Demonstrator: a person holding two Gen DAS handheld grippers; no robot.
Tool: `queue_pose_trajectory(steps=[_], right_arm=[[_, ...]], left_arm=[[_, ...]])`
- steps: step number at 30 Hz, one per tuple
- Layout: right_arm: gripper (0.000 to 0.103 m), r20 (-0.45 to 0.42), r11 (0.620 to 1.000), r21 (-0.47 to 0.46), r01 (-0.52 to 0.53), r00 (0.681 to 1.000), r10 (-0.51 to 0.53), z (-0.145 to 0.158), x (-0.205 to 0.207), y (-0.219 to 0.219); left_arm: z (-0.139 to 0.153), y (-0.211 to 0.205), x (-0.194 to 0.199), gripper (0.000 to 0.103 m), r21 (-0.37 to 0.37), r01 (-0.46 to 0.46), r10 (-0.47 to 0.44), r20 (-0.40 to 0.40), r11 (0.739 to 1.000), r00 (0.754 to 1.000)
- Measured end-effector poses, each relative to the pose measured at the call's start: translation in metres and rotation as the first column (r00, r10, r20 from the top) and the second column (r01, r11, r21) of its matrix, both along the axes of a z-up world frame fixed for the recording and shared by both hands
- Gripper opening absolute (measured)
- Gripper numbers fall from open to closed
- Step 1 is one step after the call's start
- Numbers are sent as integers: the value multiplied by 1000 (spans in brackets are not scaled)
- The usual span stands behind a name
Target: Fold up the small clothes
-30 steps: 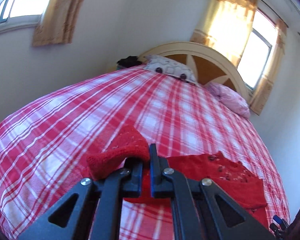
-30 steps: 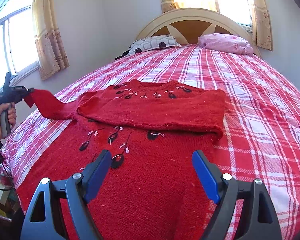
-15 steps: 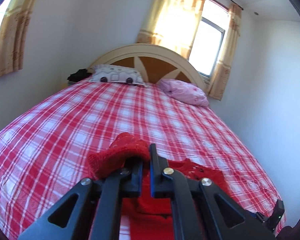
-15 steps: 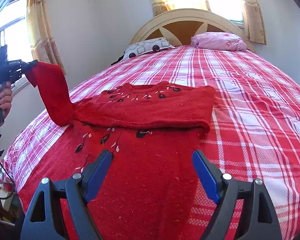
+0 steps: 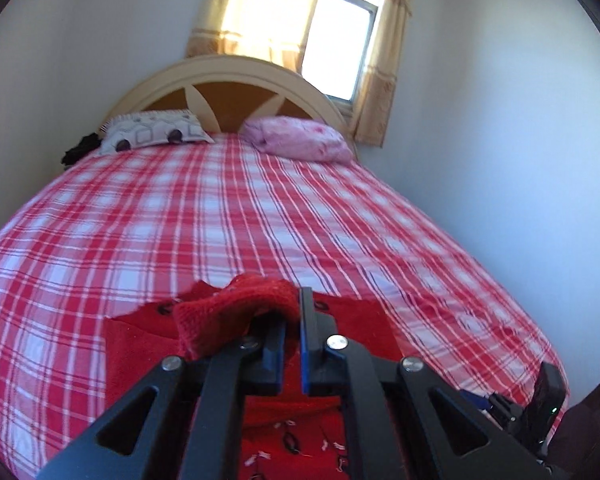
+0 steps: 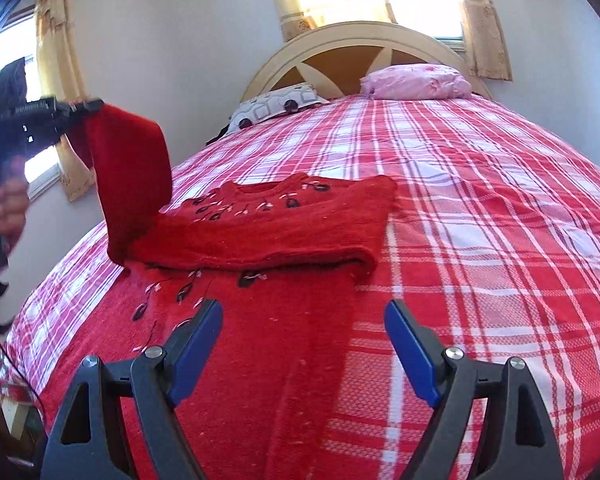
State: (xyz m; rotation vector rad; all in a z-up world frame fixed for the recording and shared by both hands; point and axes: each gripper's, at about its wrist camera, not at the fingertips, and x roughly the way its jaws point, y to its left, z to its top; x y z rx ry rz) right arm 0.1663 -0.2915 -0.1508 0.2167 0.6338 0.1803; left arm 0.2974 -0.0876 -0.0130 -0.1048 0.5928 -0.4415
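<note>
A red knitted sweater [image 6: 260,320] with black and white embroidery lies on the plaid bed, its right sleeve folded across the chest [image 6: 284,232]. My left gripper [image 5: 294,312] is shut on the cuff of the left sleeve [image 5: 236,308] and holds it lifted; in the right wrist view the gripper [image 6: 76,110] holds the sleeve [image 6: 132,184] hanging up above the sweater's left side. My right gripper [image 6: 304,344] is open and empty, low over the sweater's lower body.
The bed has a red and white plaid sheet [image 6: 480,208], a patterned pillow [image 6: 278,102], a pink pillow [image 6: 416,82] and a round headboard [image 6: 356,40]. A wall runs along the right side [image 5: 500,120]; curtained windows stand behind and to the left.
My left gripper has raised the sleeve and swung it in over the sweater, turning toward the headboard. The right gripper has stayed open, moving slightly lower.
</note>
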Motion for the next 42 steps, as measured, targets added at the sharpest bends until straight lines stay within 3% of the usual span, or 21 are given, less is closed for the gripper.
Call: queue_pose_trajectory(steps=[6, 12, 14, 16, 18, 23, 26, 34, 37, 38, 42], right_arm=[[83, -7, 999, 33, 17, 1000, -17, -3, 3, -11], [83, -39, 993, 101, 58, 998, -54, -11, 6, -27], [83, -46, 990, 114, 79, 996, -74, -11, 7, -33], [83, -52, 989, 115, 91, 995, -86, -12, 7, -36], [83, -60, 988, 119, 97, 994, -91, -14, 7, -38], [83, -62, 989, 115, 95, 994, -88, -15, 7, -37], [83, -52, 991, 110, 83, 996, -77, -12, 5, -36], [83, -42, 993, 112, -37, 998, 42, 16, 22, -13], [83, -108, 985, 150, -90, 988, 107, 20, 48, 2], [83, -167, 980, 172, -100, 977, 129, 15, 64, 7], [82, -294, 986, 143, -91, 947, 130, -5, 93, 24]], left_arm=[[-45, -57, 4, 5, 110, 52, -46, -55, 993, 997], [-76, -117, -9, 10, 299, 143, -140, -29, 944, 990], [-78, -134, -21, 26, 362, 175, -186, -5, 916, 983], [-75, -140, -33, 54, 389, 196, -225, 29, 900, 974], [-69, -142, -42, 59, 410, 193, -240, 67, 891, 968], [-61, -113, -43, 60, 412, 160, -205, 67, 897, 976], [-64, -74, -39, 68, 425, 79, -122, 76, 902, 990], [-91, 39, -40, 81, 475, -127, 102, 79, 870, 992], [-103, 64, -36, 81, 441, -168, 165, 46, 882, 985], [-108, 69, -36, 81, 430, -174, 176, 37, 886, 984], [-130, 78, -34, 81, 382, -164, 184, -15, 909, 983]])
